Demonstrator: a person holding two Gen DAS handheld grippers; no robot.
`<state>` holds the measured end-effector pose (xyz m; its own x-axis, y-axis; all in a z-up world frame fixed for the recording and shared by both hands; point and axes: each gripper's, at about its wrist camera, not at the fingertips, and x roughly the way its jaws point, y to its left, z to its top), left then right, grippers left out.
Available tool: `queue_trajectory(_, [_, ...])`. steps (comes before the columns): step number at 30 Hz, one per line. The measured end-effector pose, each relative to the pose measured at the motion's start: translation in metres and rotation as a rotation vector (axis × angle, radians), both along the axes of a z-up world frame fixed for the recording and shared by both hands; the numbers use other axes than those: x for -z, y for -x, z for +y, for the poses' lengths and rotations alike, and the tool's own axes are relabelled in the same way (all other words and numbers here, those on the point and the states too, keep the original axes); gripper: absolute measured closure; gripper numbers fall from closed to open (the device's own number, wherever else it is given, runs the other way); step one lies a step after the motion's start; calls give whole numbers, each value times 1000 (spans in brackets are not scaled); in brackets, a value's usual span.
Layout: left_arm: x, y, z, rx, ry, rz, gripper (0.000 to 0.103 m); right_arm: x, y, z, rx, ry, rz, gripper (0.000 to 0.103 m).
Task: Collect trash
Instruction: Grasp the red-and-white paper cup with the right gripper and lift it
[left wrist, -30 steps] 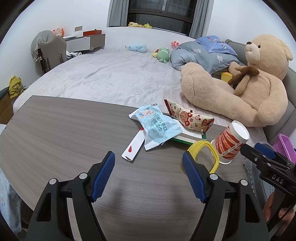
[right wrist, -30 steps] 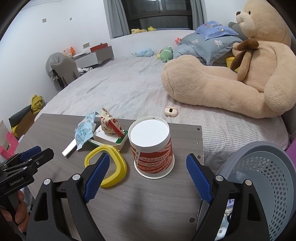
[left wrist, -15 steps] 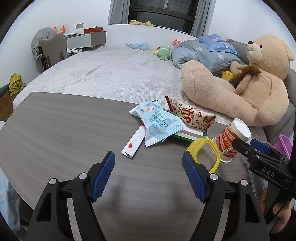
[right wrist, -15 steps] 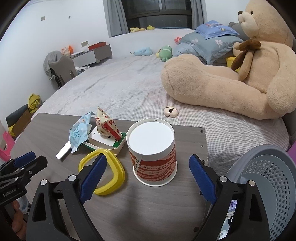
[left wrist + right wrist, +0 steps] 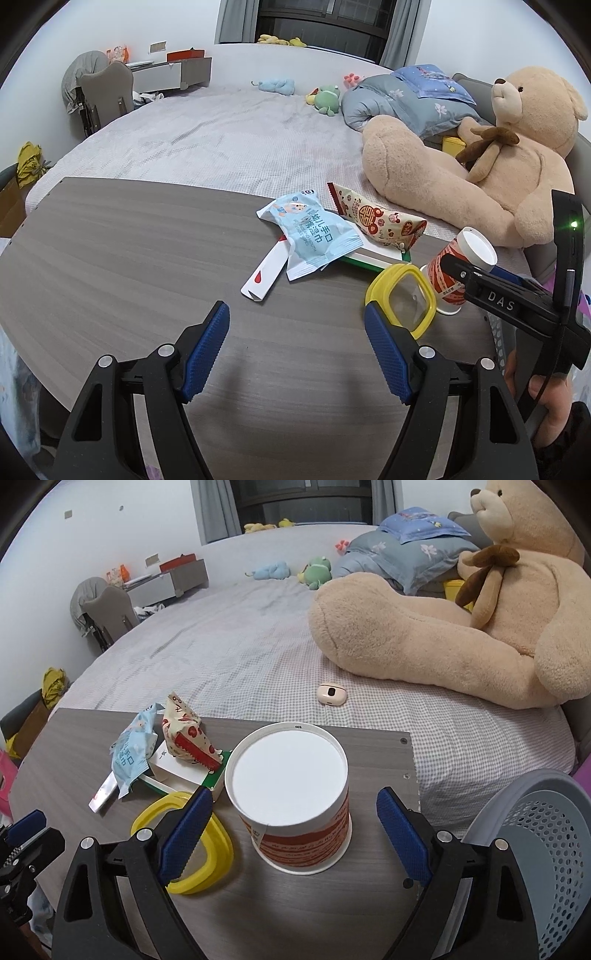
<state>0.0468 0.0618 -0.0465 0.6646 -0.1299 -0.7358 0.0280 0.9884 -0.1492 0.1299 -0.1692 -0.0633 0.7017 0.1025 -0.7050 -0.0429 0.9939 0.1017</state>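
An upside-down red-and-white paper cup [image 5: 295,801] stands near the table's right edge; it also shows in the left wrist view [image 5: 456,269]. My right gripper [image 5: 291,830] is open, its fingers on either side of the cup, not touching. Beside the cup lie a yellow ring lid [image 5: 192,849], a blue wet-wipe packet [image 5: 314,236], a red-patterned snack wrapper [image 5: 376,221], a flat white-green box [image 5: 184,771] and a white sachet [image 5: 264,275]. My left gripper [image 5: 295,350] is open and empty over bare table, short of the sachet.
A grey perforated basket [image 5: 546,834] stands off the table's right edge. The wooden table [image 5: 110,258] abuts a bed with a big teddy bear [image 5: 480,166], pillows and small toys. A small pink device [image 5: 331,693] lies on the bedspread.
My right gripper has moved forward so the cup sits between its fingers. My left gripper has shifted slightly; the trash has not moved.
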Motion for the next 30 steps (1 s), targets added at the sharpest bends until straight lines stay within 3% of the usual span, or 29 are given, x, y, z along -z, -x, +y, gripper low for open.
queue_trajectory(5, [-2,3,1,-6,3,-2,31,3,-2,-1,-3,-4,11,28])
queue_trajectory(7, [-2,4,1,-7,6,-1,31,3,-3,0,-12,1,18,42])
queue_trajectory(8, [-1,4,1,-6,8,1,31,3,-3,1,-15,2,20,43])
queue_trajectory(30, [-4,11,-12,10,7,-7,31,-17,31,-18,12,-17,-39,43])
